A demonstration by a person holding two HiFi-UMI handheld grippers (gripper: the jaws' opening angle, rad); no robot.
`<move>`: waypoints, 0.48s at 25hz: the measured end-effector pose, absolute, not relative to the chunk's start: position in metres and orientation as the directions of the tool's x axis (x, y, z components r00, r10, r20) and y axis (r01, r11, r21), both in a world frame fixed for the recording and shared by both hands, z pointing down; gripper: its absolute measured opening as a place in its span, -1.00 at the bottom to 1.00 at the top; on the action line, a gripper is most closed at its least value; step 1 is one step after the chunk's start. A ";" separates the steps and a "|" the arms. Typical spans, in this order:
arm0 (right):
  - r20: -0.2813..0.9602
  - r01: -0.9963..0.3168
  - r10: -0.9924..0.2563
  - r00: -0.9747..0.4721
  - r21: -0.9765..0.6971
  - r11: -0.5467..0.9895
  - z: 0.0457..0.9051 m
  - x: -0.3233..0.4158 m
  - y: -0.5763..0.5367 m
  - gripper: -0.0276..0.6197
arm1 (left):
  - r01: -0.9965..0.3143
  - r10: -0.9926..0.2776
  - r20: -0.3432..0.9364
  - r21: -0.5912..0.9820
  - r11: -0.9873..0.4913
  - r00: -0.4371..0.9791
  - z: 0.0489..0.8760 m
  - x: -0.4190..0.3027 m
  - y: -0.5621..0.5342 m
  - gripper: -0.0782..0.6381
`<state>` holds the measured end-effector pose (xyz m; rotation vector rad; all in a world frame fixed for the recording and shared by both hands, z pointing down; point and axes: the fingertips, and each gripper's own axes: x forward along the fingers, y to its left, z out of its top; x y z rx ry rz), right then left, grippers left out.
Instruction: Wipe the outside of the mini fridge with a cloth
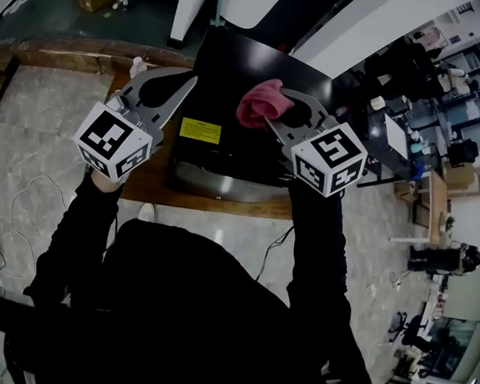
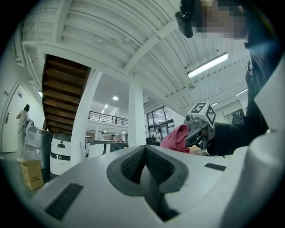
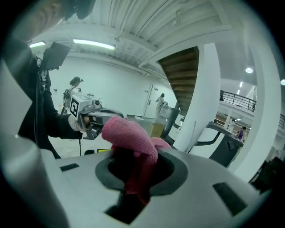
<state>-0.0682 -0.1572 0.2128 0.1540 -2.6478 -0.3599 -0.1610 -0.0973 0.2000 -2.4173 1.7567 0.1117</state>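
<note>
Cloth [image 1: 263, 102], pink, pinched in right gripper [image 1: 282, 114] fingers at top centre, above black fridge [image 1: 230, 66]. Left gripper [image 1: 184, 88] fingers together, empty. Best lower cloth flat onto fridge top, wipe overlapping strokes.

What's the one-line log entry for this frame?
left gripper: shut, empty | right gripper: shut on pink cloth | position: both above mini fridge top | contact: cannot tell

A large, open workspace, like a lab or office hall. A brown wooden staircase [image 2: 62, 93] rises beside tall white columns [image 2: 136, 116] under a white ribbed ceiling [image 2: 111, 31], and cluttered work desks [image 1: 429, 193] line one side.
</note>
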 end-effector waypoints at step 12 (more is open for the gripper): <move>0.665 -0.091 -0.183 -0.724 0.171 0.981 0.253 -0.201 -0.289 -0.65 | -0.927 -0.923 -0.098 0.002 -0.374 0.372 0.242 -0.233 -0.201 -0.77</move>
